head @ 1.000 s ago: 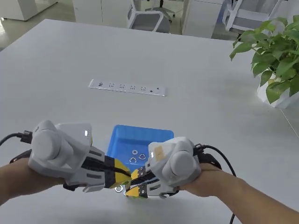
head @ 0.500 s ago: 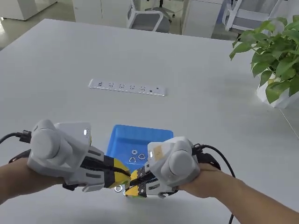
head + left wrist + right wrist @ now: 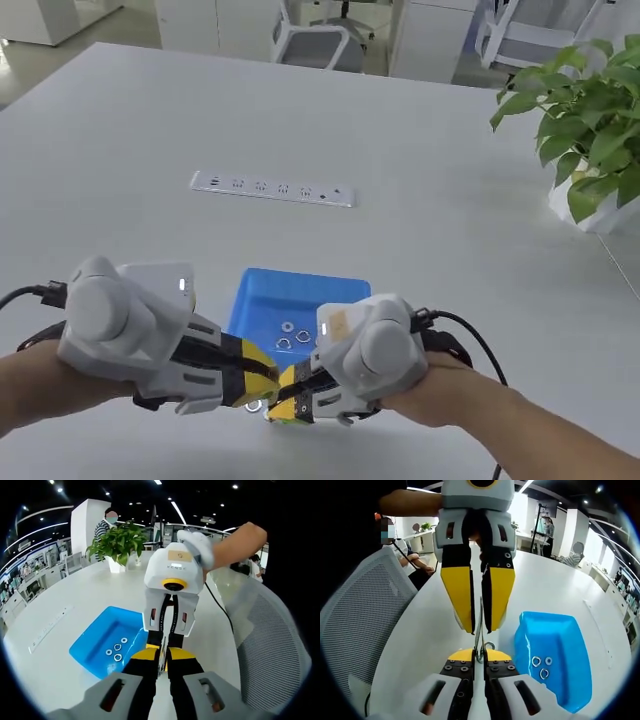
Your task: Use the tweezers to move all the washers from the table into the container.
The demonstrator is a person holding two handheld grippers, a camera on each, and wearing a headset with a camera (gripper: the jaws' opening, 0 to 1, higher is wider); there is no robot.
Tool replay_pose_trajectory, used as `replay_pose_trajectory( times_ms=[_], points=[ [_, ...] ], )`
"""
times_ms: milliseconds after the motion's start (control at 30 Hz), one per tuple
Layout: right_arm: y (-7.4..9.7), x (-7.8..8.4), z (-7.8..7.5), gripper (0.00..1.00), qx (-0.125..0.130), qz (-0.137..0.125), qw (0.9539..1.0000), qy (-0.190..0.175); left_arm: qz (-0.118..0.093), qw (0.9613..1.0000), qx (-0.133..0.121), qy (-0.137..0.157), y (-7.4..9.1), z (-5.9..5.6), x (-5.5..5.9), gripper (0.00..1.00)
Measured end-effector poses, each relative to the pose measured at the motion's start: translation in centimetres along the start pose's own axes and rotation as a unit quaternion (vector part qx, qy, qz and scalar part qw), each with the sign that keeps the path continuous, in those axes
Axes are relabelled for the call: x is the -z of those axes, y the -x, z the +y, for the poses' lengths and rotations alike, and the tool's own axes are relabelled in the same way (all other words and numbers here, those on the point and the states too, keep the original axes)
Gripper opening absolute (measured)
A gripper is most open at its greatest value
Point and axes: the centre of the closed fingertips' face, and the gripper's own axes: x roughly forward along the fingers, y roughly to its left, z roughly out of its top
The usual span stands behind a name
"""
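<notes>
1. Closest in, a smooth, pale-grey table point(image 3: 450, 250), matte and evenly lit, bare along its near edge.
2. Just above that edge, the left hand-held gripper point(image 3: 161, 654) and the right hand-held gripper point(image 3: 480, 656), nose to nose with jaws narrow. Both pinch the same thin steel tweezers point(image 3: 479, 625), yellow pads pressing the blades from either side.
3. Beside the tweezers' lower end in the right gripper view, one small silver washer point(image 3: 489, 645), a flat ring just short of the container. Touching the tweezers or not: impossible to tell.
4. Directly beyond the jaws, a shallow bright-blue container point(image 3: 300, 292), rectangular with rounded corners, flat on the table. Inside, toward its near side, three more washers point(image 3: 288, 326), shiny rings lying close together but apart.
5. Farther out, mid-table, a long white power strip point(image 3: 272, 188), lying flat and well apart from the container.
6. At the table's far right, a leafy green plant point(image 3: 590, 110) in a white pot point(image 3: 598, 215).
7. Past the table, white office chairs point(image 3: 315, 40) and pale cabinets point(image 3: 210, 25).
8. In the left gripper view, a grey mesh chair point(image 3: 272, 645) at the right, and an open office under rows of ceiling spotlights point(image 3: 60, 489).
</notes>
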Motion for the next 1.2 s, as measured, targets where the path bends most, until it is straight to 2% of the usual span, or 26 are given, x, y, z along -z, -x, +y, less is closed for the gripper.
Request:
replay_pose_trajectory(
  times_ms=[300,467,567,733,833,1000,1133,1200],
  points=[
    [0.0,0.0,0.1,0.06,0.001,0.005,1.0000,0.002,-0.003,1.0000,-0.008,0.003,0.8,-0.1,-0.1,0.24],
    [0.1,-0.1,0.1,0.06,0.002,0.005,1.0000,0.002,-0.005,0.9998,-0.014,0.014,1.3,-0.4,0.0,0.33],
    [0.3,-0.2,0.1,0.06,0.004,0.004,1.0000,0.003,-0.006,0.9994,-0.025,0.022,1.6,-0.5,0.1,0.42],
    [0.7,-0.6,0.2,0.07,0.007,0.001,1.0000,0.005,-0.013,0.9988,-0.035,0.033,2.1,-1.1,0.1,0.49],
    [1.0,-1.0,0.1,0.07,0.011,-0.001,0.9999,0.007,-0.016,0.9981,-0.042,0.042,2.4,-1.3,0.1,0.57],
    [1.6,-1.4,0.2,0.07,0.011,-0.002,0.9999,0.008,-0.029,0.9957,-0.058,0.066,2.9,-1.4,0.1,0.63],
    [2.3,-1.8,0.2,0.07,0.010,-0.005,0.9999,0.008,-0.037,0.9945,-0.068,0.071,3.2,-1.5,0.1,0.65],
    [2.6,-2.0,0.2,0.07,0.010,-0.006,0.9999,0.009,-0.041,0.9929,-0.078,0.080,3.3,-1.4,0.0,0.70]
  ],
)
